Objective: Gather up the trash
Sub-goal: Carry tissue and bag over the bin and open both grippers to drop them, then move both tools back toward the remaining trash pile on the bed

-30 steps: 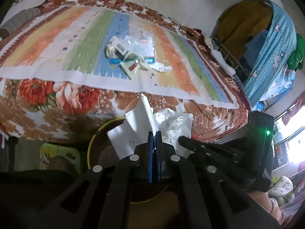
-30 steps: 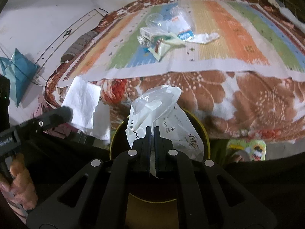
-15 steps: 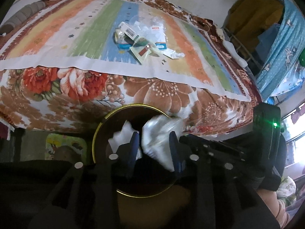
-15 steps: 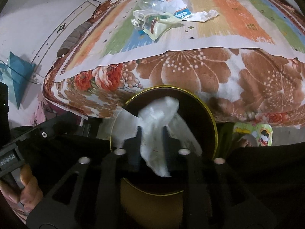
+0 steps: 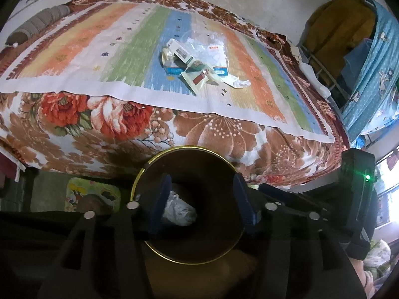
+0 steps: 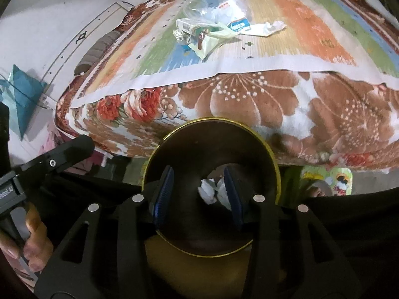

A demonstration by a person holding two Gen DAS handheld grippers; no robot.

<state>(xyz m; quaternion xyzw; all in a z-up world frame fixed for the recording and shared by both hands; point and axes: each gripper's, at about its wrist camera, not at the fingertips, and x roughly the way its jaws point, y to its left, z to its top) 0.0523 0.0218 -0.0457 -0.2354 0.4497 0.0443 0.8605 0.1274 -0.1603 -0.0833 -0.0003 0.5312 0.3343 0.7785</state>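
A dark round bin with a gold rim (image 5: pixel 149 167) (image 6: pixel 271 154) stands on the floor against the bed. White crumpled paper and plastic (image 5: pixel 178 210) (image 6: pixel 212 190) lie at its bottom. My left gripper (image 5: pixel 202 200) is open and empty over the bin mouth. My right gripper (image 6: pixel 199 196) is open and empty over the same bin. A pile of trash (image 5: pixel 197 64) (image 6: pixel 212 32), with small boxes, wrappers, clear plastic and a crumpled tissue, lies on the striped mat on the bed.
The striped mat (image 5: pixel 99 57) covers a floral blanket (image 5: pixel 74 114) on the bed. A rack with blue cloth and clothes (image 5: pixel 369 57) stands at the right. A grey bolster (image 5: pixel 37 25) lies at the far left. The right gripper's body (image 5: pixel 356 186) shows beside the bin.
Both grippers were shut on white paper and plastic wrappers over the bin. Both opened, and the pieces dropped to the bin's bottom.
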